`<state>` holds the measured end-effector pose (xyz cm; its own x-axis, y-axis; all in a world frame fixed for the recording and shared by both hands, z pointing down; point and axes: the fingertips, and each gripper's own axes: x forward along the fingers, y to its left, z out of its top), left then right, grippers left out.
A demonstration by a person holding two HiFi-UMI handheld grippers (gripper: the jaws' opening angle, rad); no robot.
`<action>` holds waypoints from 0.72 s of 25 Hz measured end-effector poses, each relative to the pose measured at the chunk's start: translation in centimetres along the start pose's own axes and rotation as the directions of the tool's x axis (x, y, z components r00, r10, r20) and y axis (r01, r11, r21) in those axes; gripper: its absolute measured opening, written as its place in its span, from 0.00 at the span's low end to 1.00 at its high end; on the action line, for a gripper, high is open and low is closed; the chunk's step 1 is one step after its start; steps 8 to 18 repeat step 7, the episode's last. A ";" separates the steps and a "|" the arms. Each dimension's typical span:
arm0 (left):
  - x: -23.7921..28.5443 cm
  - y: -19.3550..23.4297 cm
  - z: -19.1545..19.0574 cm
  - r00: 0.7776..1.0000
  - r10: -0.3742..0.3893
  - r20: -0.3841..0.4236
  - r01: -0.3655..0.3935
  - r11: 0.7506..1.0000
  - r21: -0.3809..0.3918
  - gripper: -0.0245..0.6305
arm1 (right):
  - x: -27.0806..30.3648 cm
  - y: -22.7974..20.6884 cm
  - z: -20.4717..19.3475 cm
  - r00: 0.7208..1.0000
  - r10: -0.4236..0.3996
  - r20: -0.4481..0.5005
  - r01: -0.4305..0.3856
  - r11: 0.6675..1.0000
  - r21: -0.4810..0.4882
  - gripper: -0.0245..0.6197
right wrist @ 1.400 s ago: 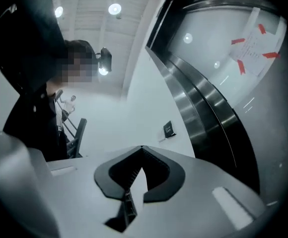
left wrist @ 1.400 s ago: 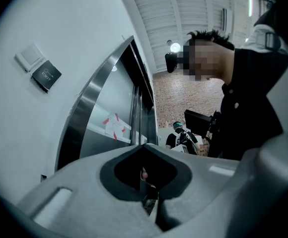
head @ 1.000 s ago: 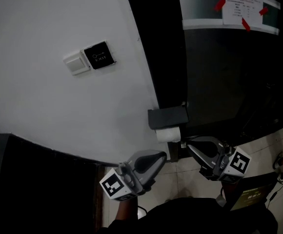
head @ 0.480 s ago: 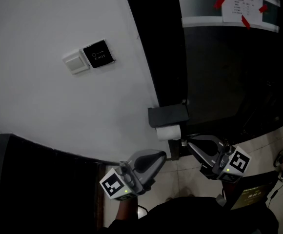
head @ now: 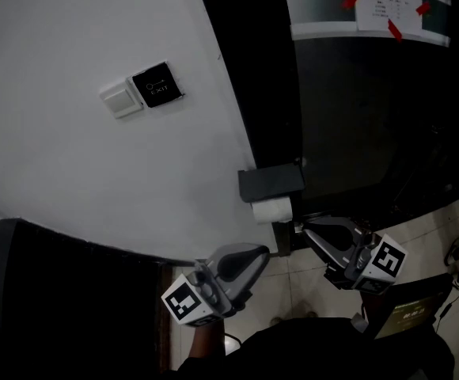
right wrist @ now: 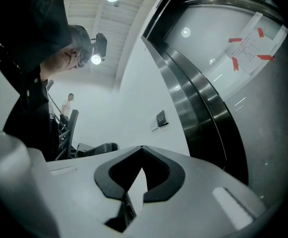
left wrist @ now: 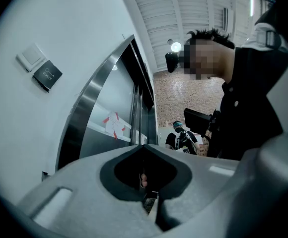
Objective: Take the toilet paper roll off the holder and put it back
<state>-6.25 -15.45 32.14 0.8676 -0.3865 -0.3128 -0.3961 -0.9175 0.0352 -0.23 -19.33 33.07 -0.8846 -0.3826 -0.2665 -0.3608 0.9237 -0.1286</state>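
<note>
A white toilet paper roll [head: 272,210] hangs under a dark holder [head: 271,183] fixed at the edge of the white wall. My left gripper [head: 264,251] sits just below and left of the roll, apart from it, jaws shut with nothing between them. My right gripper [head: 299,228] points at the roll from the lower right, its tip close beside the roll, jaws shut and empty. In the left gripper view the left gripper [left wrist: 145,147] shows its jaws meeting at the tip. The right gripper [right wrist: 142,148] looks the same in its own view. Neither gripper view shows the roll.
The white wall [head: 71,172] carries a light switch [head: 120,100] and a black exit plate [head: 157,86]. A dark glossy door [head: 372,117] with a taped notice [head: 384,8] stands on the right. Dark furniture [head: 55,291] fills the lower left; tiled floor [head: 301,279] lies below.
The head view has drifted slightly, so everything sits a little higher in the picture. Both grippers keep their places by the roll and stay shut.
</note>
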 end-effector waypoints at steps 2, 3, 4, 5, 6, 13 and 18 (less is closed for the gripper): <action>-0.1 -0.1 0.0 1.000 0.000 -0.001 0.000 1.000 0.000 0.03 | -0.1 0.3 0.0 1.000 0.001 0.000 -0.001 1.000 -0.002 0.04; -0.1 -0.1 0.0 1.000 -0.001 0.000 0.001 1.000 -0.001 0.03 | -0.1 0.4 0.0 1.000 0.000 0.000 0.000 1.000 -0.005 0.04; -0.2 -0.1 0.0 1.000 -0.002 0.003 0.002 1.000 -0.003 0.03 | -0.1 0.4 0.0 1.000 -0.001 0.000 0.001 1.000 -0.006 0.04; -0.2 -0.1 0.1 1.000 -0.003 0.005 0.003 1.000 -0.006 0.03 | -0.1 0.4 -0.1 1.000 -0.003 0.000 0.003 1.000 -0.006 0.04; -0.2 -0.1 0.1 1.000 -0.003 0.006 0.003 1.000 -0.011 0.03 | -0.1 0.5 -0.1 1.000 -0.005 0.001 0.005 1.000 -0.005 0.04; -0.2 -0.1 0.1 1.000 -0.004 0.007 0.004 1.000 -0.016 0.03 | -0.1 0.5 -0.2 1.000 -0.007 0.003 0.007 1.000 -0.004 0.04; -0.2 -0.1 0.1 1.000 -0.004 0.007 0.004 1.000 -0.016 0.03 | -0.1 0.5 -0.2 1.000 -0.007 0.003 0.007 1.000 -0.004 0.04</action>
